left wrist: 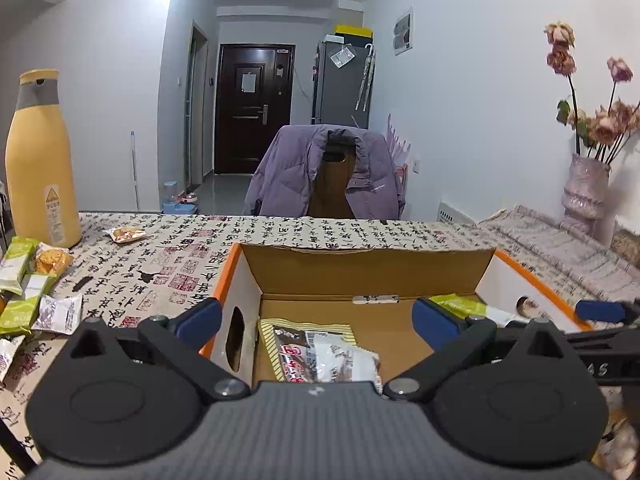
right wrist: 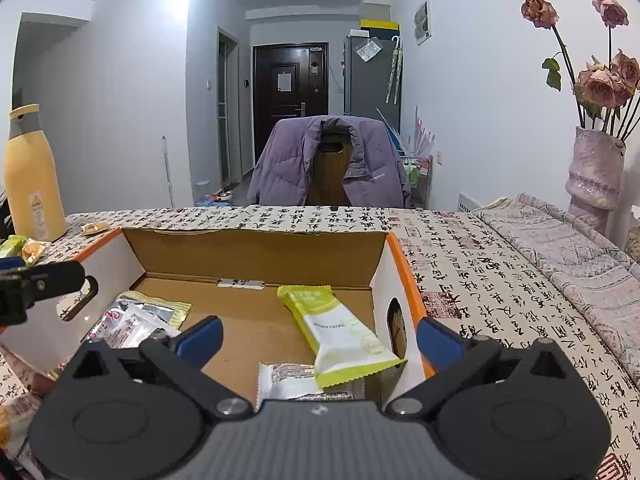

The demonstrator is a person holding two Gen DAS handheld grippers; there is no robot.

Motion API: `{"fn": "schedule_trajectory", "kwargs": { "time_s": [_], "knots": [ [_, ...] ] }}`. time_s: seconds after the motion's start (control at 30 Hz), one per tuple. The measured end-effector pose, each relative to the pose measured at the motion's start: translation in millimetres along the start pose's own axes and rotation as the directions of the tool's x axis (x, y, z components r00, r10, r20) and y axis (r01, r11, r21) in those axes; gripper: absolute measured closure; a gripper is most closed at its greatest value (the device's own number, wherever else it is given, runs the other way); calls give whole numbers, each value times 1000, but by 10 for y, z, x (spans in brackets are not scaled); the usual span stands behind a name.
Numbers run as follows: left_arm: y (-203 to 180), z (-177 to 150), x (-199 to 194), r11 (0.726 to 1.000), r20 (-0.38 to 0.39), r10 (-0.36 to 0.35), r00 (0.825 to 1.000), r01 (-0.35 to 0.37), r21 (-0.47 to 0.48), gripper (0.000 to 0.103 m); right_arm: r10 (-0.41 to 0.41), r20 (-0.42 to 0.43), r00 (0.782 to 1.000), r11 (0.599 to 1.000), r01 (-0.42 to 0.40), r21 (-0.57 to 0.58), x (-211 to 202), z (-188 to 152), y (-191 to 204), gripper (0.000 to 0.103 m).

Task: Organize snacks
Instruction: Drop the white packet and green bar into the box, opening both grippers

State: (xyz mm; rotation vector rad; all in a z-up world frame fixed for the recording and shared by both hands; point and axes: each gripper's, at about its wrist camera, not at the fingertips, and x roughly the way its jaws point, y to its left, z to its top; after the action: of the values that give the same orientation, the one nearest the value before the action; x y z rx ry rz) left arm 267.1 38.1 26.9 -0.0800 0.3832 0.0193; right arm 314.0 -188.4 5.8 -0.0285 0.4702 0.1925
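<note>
Both grippers hang over the near rim of the cardboard box [right wrist: 256, 248], jaws spread wide with nothing between them: my left gripper [left wrist: 316, 320] above the box's left end, my right gripper [right wrist: 318, 338] above its right end. Just ahead of my right gripper lies a green-and-white snack bar [right wrist: 340, 332], its long axis running from the far middle of the box toward the near right corner, propped on a small white packet [right wrist: 288, 380]. Below my left gripper sit striped packets [left wrist: 316, 348], lying flat. More loose snacks [left wrist: 28, 280] wait on the worktop [left wrist: 180, 248], well off to my left. I judge the drop finished; next I should lift clear of the box wall before swinging left for another.
</note>
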Motion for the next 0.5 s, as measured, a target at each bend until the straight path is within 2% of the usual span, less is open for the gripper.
{"fn": "schedule_trajectory", "kwargs": {
  "time_s": [0.2,0.5],
  "knots": [
    [7,142,-130,999,5,-6,1000,6,-46,0,21,38,999,1000,-21,0,-183,126,30,0],
    [-55,245,-544,1000,51,-2,999,4,-30,0,16,67,998,999,-14,-32,-550,233,123,0]
  ]
}}
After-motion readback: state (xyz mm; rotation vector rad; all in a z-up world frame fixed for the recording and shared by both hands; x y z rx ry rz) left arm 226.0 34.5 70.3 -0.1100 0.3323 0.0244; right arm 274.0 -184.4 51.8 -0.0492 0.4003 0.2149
